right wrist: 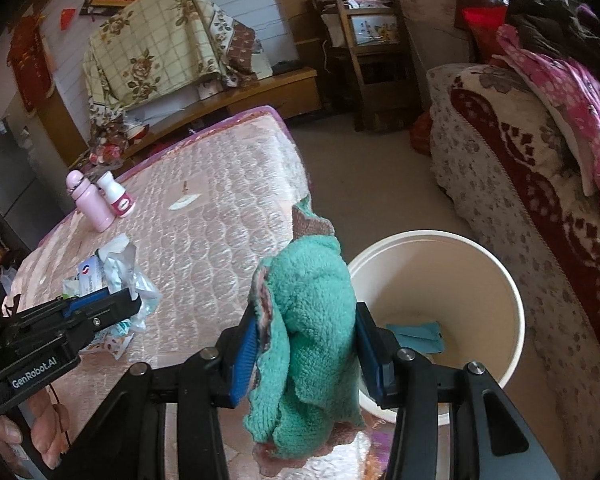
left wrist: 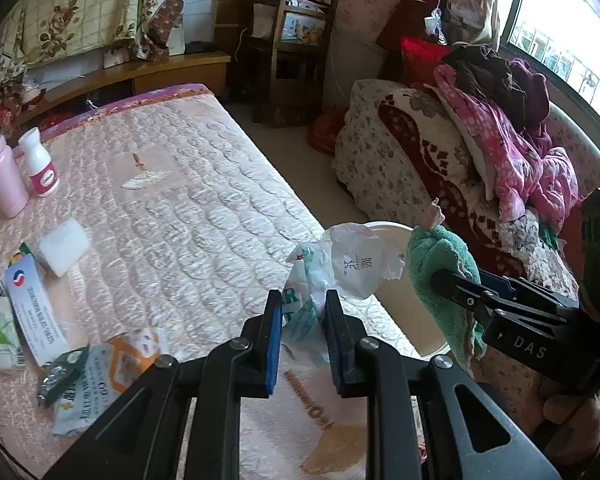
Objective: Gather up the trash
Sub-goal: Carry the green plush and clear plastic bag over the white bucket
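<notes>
My left gripper is shut on a crumpled white plastic bag with green print, held above the bed's edge near the cream bin. My right gripper is shut on a bunched green fuzzy cloth, just left of the cream bin. In the left wrist view that cloth and the right gripper hang over the bin. The right wrist view shows the left gripper with the bag at the left. A teal flat piece lies inside the bin.
On the pink quilted bed lie several wrappers, a white pad, a printed leaflet, a pink bottle and a white bottle. A sofa piled with clothes stands right of the bin. A wooden shelf stands behind.
</notes>
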